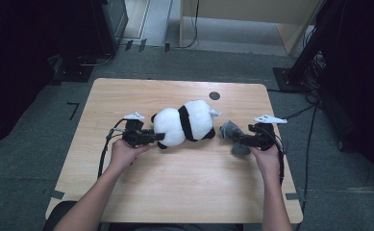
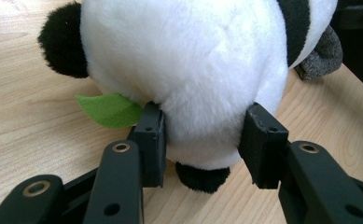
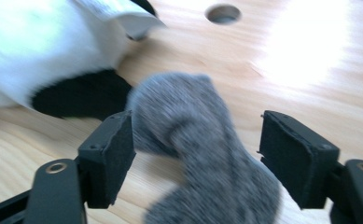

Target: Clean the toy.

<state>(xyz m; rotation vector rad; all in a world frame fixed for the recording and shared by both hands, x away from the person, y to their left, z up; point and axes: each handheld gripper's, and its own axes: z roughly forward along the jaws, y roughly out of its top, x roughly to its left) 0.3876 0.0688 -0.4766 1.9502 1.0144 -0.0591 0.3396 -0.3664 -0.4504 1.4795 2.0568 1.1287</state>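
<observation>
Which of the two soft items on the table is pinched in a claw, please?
The panda plush: the left claw squeezes its white body. The grey sock lies loose between the right claw's open jaws.

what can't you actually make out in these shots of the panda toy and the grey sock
- White and black plush panda: face hidden, turned from all views.
- Grey knitted sock: texture motion-blurred in the right gripper view; lower end cut by the bottom edge.
- Green felt leaf: its attachment is hidden behind the left gripper jaw.
- White tag: print washed out.

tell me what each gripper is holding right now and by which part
The left gripper is shut on the plush panda, pinching its white lower end. The right gripper holds nothing: its jaws stand open around the grey sock.
</observation>
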